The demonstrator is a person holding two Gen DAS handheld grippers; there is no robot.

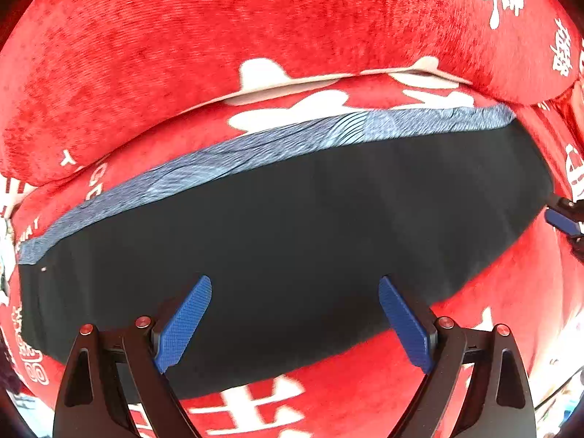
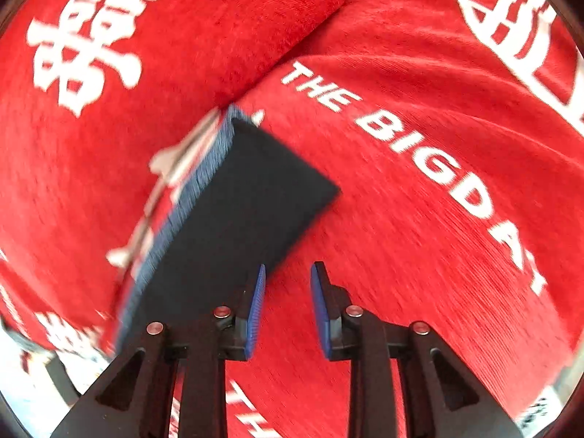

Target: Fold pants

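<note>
The pants [image 1: 292, 226] are dark navy with a lighter blue ribbed waistband [image 1: 255, 149] and lie folded flat as a rectangle on red fabric. My left gripper [image 1: 295, 323] is open, its blue pads spread wide over the pants' near edge, holding nothing. In the right wrist view the folded pants [image 2: 233, 219] lie left of centre, waistband [image 2: 189, 197] along their left side. My right gripper [image 2: 288, 310] is open with a narrow gap, just past the pants' near right corner, holding nothing. It also shows at the right edge of the left wrist view [image 1: 565, 219].
The surface is a red plush cover [image 2: 419, 219] with white characters and the words "THE BIG DAY". A red cushion [image 1: 219, 29] rises behind the pants. Pale floor shows at the lower corners.
</note>
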